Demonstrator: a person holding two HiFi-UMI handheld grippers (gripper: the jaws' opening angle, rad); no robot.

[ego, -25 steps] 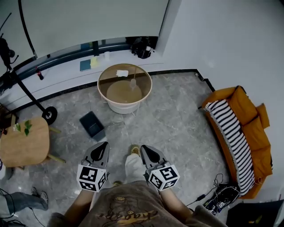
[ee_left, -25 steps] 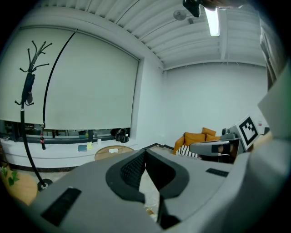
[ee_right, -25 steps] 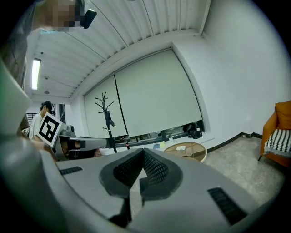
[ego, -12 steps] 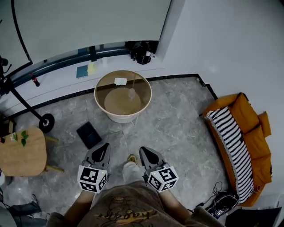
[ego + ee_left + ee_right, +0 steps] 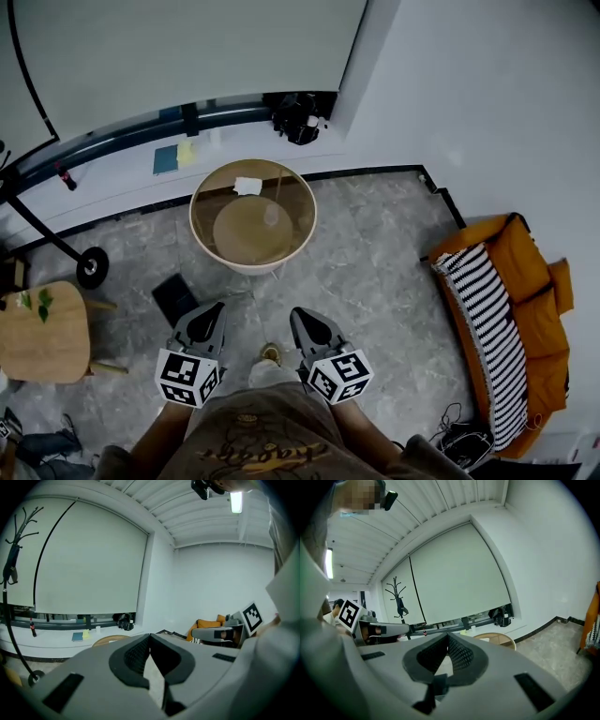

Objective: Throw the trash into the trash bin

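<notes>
A white scrap of paper (image 5: 248, 186) lies on the far side of the round glass-topped table (image 5: 201, 246). A small dark trash bin (image 5: 174, 297) stands on the floor left of the table's near edge. My left gripper (image 5: 211, 314) is held close to the body, just right of the bin, shut with nothing in it. My right gripper (image 5: 302, 317) is level with it, also shut and empty. In the left gripper view the jaws (image 5: 150, 635) meet at their tips, with the table's rim (image 5: 110, 640) beyond. In the right gripper view the jaws (image 5: 448, 635) also meet at the tips.
A wooden side table (image 5: 37, 333) stands at the left, beside a stand's wheel (image 5: 91, 267). An orange sofa with a striped blanket (image 5: 506, 309) fills the right. Cables (image 5: 459, 436) lie at the bottom right. A book (image 5: 167, 159) and black gear (image 5: 295, 117) sit on the sill.
The table and the bin have come closer and slid down in the head view as the person stepped forward. Both grippers stay shut, side by side.
</notes>
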